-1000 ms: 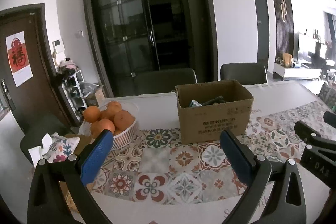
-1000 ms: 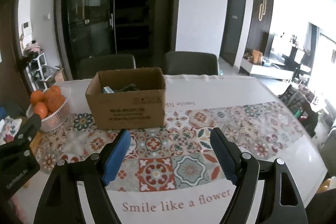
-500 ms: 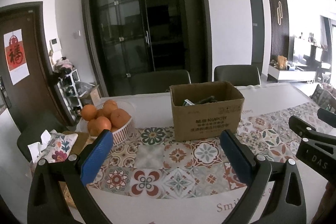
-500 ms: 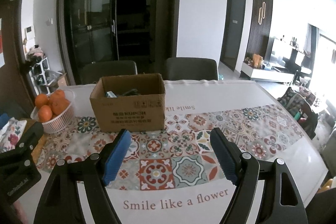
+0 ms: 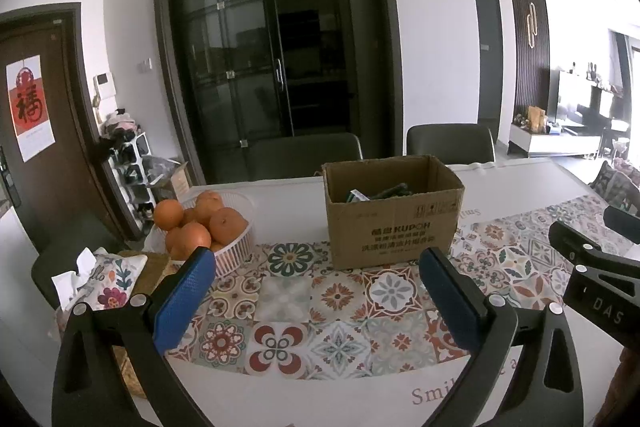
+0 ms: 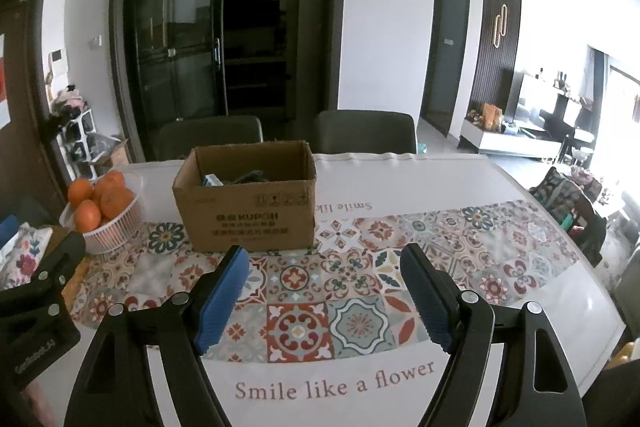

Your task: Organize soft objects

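Home, open dining and living area. Dining table (image 6: 500, 187) under a patterned tile-print cloth (image 6: 360, 283), upholstered chairs (image 6: 364, 131) behind it. Basket of oranges (image 5: 200, 223), floral tissue cover (image 5: 108, 275). Entry door with red paper charm (image 5: 28, 103), shoe rack (image 5: 132, 171) beside it. Dark glass-door cabinet (image 5: 256, 67); TV console (image 6: 520, 139) far right.

The cardboard box (image 5: 394, 215) walls hide most of its dark contents (image 6: 240, 179), too small to identify.
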Demonstrator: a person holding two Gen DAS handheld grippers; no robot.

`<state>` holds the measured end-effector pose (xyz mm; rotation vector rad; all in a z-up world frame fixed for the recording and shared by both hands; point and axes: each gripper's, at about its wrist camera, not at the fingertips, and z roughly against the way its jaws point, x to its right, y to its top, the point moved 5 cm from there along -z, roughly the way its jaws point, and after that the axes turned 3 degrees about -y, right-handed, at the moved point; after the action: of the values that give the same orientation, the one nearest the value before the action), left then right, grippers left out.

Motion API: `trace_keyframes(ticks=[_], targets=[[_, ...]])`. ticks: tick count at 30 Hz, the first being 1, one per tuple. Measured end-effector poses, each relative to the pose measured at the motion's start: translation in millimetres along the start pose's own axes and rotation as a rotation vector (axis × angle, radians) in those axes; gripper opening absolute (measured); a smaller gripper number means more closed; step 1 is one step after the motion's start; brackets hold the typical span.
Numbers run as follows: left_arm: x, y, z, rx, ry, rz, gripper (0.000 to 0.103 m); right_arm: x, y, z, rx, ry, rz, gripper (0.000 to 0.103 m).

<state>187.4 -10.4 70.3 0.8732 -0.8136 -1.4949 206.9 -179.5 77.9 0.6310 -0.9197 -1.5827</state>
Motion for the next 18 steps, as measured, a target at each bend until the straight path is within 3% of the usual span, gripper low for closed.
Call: trace_keyframes(ticks=[18], targets=[[1.0,-0.2,0.6,0.006,-0.006,0.001,0.103,-0.5,1.5,1.2,0.004,0.002,-0.002,0.079]])
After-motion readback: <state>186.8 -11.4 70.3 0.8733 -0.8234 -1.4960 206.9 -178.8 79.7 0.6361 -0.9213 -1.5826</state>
